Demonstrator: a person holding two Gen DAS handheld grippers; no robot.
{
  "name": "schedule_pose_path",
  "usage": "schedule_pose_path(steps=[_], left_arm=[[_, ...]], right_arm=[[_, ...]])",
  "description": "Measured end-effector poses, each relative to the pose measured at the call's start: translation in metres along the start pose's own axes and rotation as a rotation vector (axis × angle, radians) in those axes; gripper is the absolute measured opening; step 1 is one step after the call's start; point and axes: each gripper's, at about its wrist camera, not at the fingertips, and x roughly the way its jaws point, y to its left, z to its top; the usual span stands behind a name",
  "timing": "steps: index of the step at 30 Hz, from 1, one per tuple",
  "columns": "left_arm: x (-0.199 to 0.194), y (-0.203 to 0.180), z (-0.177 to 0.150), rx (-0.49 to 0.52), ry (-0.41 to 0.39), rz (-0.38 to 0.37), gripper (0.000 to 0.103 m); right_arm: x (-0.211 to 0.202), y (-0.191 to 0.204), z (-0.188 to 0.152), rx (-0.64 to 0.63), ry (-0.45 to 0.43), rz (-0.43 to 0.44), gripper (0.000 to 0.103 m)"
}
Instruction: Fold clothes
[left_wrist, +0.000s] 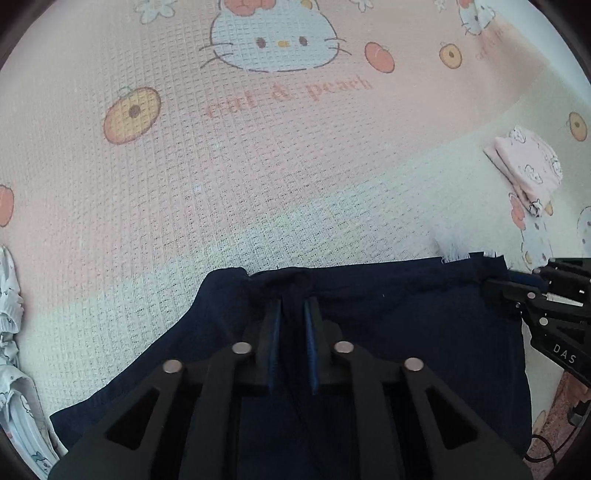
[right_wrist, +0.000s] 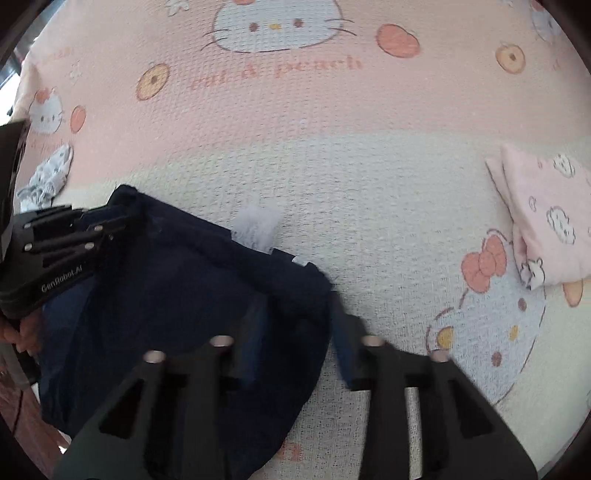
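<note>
While gripped at its far edge | navy garment (left_wrist: 369, 332) flat on bed (left_wrist: 221, 184) | left tongs (left_wrist: 293, 314) nearly closed, pinching hem | right tongs (right_wrist: 295, 325) wide open straddling corner, holding nothing | risk: one-sided pull bunching fold, likely hem slipping free.

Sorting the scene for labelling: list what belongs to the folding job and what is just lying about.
In the job:
navy garment
left gripper, shut on the navy garment's edge
right gripper, open at its other corner

Lying about:
pink folded cloth
white patterned clothes
printed blanket underneath
</note>
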Motion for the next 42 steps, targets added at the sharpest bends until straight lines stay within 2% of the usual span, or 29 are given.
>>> schedule_pose_path(steps=[3, 6, 8, 10, 12, 13, 15, 17, 19, 21, 23, 25, 27, 28, 31, 33, 35, 38, 42], left_arm=[[-0.006, 0.008, 0.0, -0.026, -0.012, -0.008, 0.007], [-0.007, 0.013, 0.002, -0.016, -0.017, 0.009, 0.007], [-0.005, 0.017, 0.006, 0.001, -0.018, 0.072, 0.007], [-0.001, 0.028, 0.012, -0.022, -0.005, 0.056, 0.007], [-0.001, 0.034, 0.017, -0.051, -0.008, -0.003, 0.007], [-0.004, 0.033, 0.019, -0.051, -0.021, -0.035, 0.007], [-0.008, 0.023, 0.021, -0.01, -0.029, -0.107, 0.008], [-0.007, 0.008, 0.02, 0.042, -0.013, -0.143, 0.01], [0.001, -0.004, 0.02, 0.09, 0.007, -0.097, 0.022], [0.01, -0.009, 0.017, 0.107, 0.022, -0.066, 0.03], [0.017, -0.01, 0.018, 0.1, 0.032, -0.064, 0.03], [0.021, -0.01, 0.021, 0.096, 0.02, -0.049, 0.03], [0.025, -0.007, 0.028, 0.09, 0.015, 0.01, 0.031], [0.027, -0.004, 0.032, 0.081, 0.009, 0.037, 0.031], [0.009, 0.016, 0.044, -0.015, -0.078, 0.094, 0.031], [-0.007, 0.034, 0.044, -0.078, -0.119, 0.071, 0.032], [-0.02, 0.049, 0.036, -0.117, -0.127, 0.031, 0.032], [-0.027, 0.064, 0.011, -0.092, -0.079, 0.021, 0.032], [-0.031, 0.069, -0.036, -0.068, -0.025, 0.036, 0.032]], right_arm=[[-0.003, -0.01, -0.001, 0.04, -0.003, -0.007, 0.006], [-0.01, -0.016, -0.008, 0.045, -0.006, -0.057, 0.006], [-0.015, -0.024, -0.012, 0.071, -0.007, -0.072, 0.006], [-0.014, -0.032, -0.012, 0.109, 0.0, -0.075, 0.007], [-0.015, -0.044, -0.012, 0.167, 0.006, -0.02, 0.009], [-0.018, -0.051, -0.013, 0.201, 0.01, 0.015, 0.014], [-0.028, -0.063, -0.015, 0.278, -0.016, 0.081, 0.019], [-0.043, -0.077, -0.019, 0.352, -0.061, 0.138, 0.029], [-0.049, -0.089, -0.021, 0.402, -0.088, 0.135, 0.036], [-0.044, -0.096, -0.019, 0.422, -0.078, 0.093, 0.038], [-0.043, -0.107, -0.024, 0.442, -0.047, 0.095, 0.039], [-0.042, -0.111, -0.029, 0.455, -0.027, 0.135, 0.039], [-0.037, -0.104, -0.029, 0.421, -0.003, 0.174, 0.039], [-0.033, -0.097, -0.026, 0.388, 0.004, 0.163, 0.039], [-0.036, -0.087, -0.019, 0.301, -0.018, 0.04, 0.038], [-0.041, -0.093, -0.02, 0.316, -0.035, -0.007, 0.038], [-0.052, -0.1, -0.023, 0.358, -0.072, 0.019, 0.038], [-0.064, -0.083, -0.021, 0.307, -0.091, 0.109, 0.04], [-0.055, -0.019, -0.009, 0.116, -0.005, 0.238, 0.04]])
